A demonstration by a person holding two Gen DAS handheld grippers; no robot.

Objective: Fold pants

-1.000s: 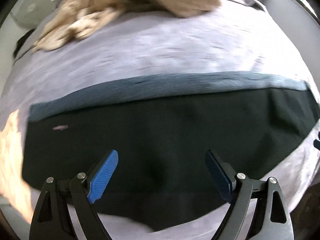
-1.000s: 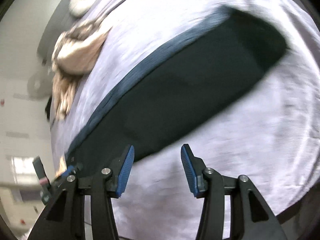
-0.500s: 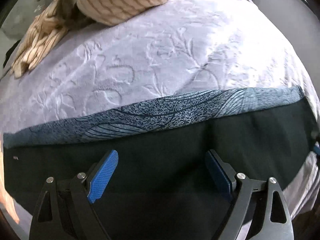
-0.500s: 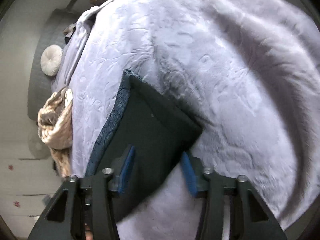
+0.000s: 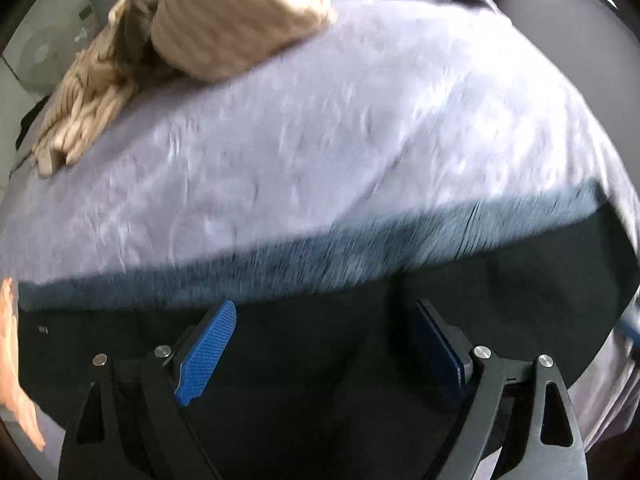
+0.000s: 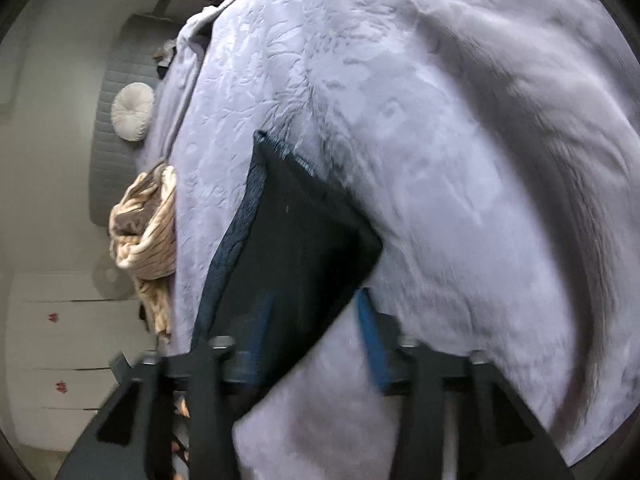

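Note:
The dark pants [image 5: 320,360] lie flat on the lavender bedspread [image 5: 320,140], with a blue-grey patterned strip [image 5: 320,264] along their far edge. My left gripper [image 5: 324,344] is open and hovers low over the pants' middle. In the right wrist view the pants [image 6: 292,240] run away as a long dark shape. My right gripper [image 6: 316,336] is open; the pants' near corner lies between its jaws, left finger over the cloth, right finger [image 6: 370,340] over the bedspread. Both views are blurred.
A crumpled beige striped garment [image 5: 192,40] lies at the far left of the bed, also in the right wrist view [image 6: 148,232]. A round white cushion [image 6: 132,112] sits by the grey headboard. A bare hand [image 5: 12,360] shows at the left edge.
The left gripper has drawn back and tilted a little, so more of the bed shows. The right gripper has slid on along the pants' corner. Both jaws stay open.

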